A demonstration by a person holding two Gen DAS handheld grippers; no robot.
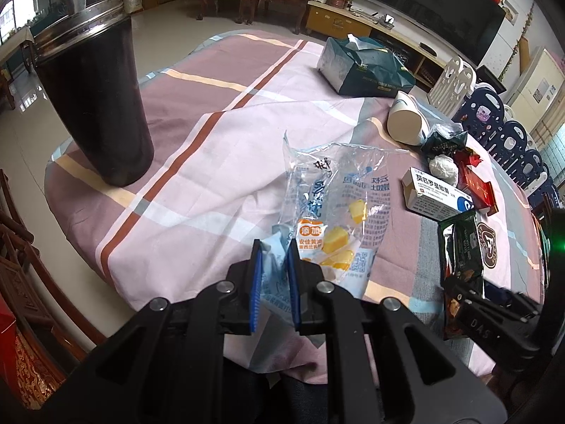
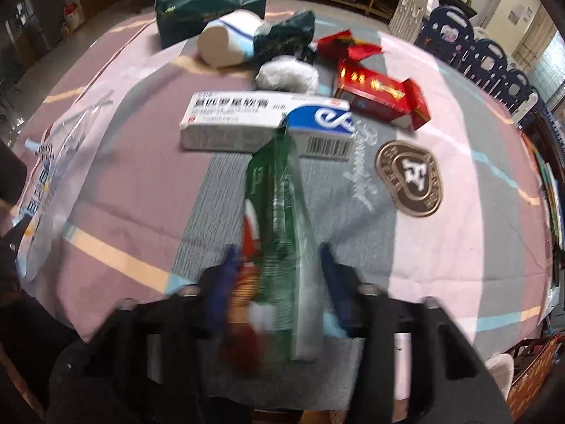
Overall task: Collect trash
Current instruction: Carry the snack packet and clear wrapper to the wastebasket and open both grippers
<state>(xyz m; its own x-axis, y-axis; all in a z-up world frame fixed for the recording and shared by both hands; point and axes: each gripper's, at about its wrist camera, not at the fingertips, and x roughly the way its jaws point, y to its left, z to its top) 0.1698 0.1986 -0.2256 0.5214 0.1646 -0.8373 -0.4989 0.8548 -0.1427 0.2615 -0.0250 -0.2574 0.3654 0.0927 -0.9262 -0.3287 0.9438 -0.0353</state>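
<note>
Trash is spread over a table covered by a pink striped cloth [image 1: 219,148]. A tall dark bin [image 1: 93,95] with a metal rim stands upright at the far left of the cloth, well apart from the litter; its inside cannot be seen. A green tissue pack [image 1: 367,67] lies at the far side, with white tissue poking from its top. A white paper cup [image 1: 406,120] lies tipped on its side near it, its open mouth showing nothing inside.

A clear plastic wrapper [image 1: 339,205], printed with blue text and yellow cubes, is crumpled on the cloth. Its near end is pinched between the blue pads of the left gripper [image 1: 274,258], whose jaws are nearly closed on it.

A green foil packet [image 2: 279,219], glossy with red marking low down, stands on edge between the fingers of the right gripper [image 2: 279,258]. This gripper is blurred; its jaws are partly open, and whether the pads press on the packet cannot be told.

Beyond the packet lie a white and blue medicine box [image 2: 261,120], a red carton [image 2: 381,92] with an open flap, a white paper ball [image 2: 286,74], a dark green crumpled wrapper [image 2: 286,35] and a red wrapper [image 2: 349,47], all close together.
</note>
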